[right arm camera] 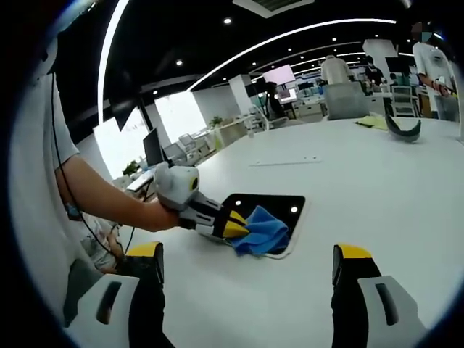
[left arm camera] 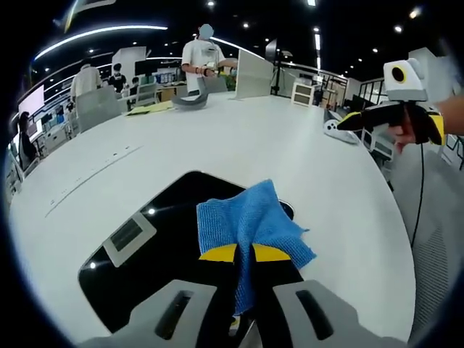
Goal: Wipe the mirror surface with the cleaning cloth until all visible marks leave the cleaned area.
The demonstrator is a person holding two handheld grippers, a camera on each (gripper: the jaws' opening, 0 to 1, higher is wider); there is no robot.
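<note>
We observe a large white table (left arm camera: pixel 304 152) that carries the whole workspace; its surface also runs across the right gripper view (right arm camera: pixel 377 181). On it lies the mirror (left arm camera: pixel 159 239), a dark rectangular panel with rounded corners that reflects ceiling lights; in the right gripper view the mirror (right arm camera: pixel 279 203) sits near the table edge closest to the person.

We find the blue cleaning cloth (left arm camera: pixel 250 228) resting on the mirror's right portion, overhanging the near-right corner. In the right gripper view the cloth (right arm camera: pixel 259 233) covers the mirror's near end.

The left gripper (left arm camera: pixel 244 254) has its yellow-tipped jaws closed on the cloth, pinching a fold between them. In the right gripper view we see this same left gripper (right arm camera: pixel 233 226), held in the person's hand (right arm camera: pixel 161 215), pressing the cloth onto the mirror.

The right gripper (right arm camera: pixel 250 264) stands with its jaws wide apart, holding nothing, well above the table. In the left gripper view the right gripper (left arm camera: pixel 353 122) hovers beyond the table's right edge, well apart from the mirror.

A grey curved object (right arm camera: pixel 402 127) lies at the far table end.
</note>
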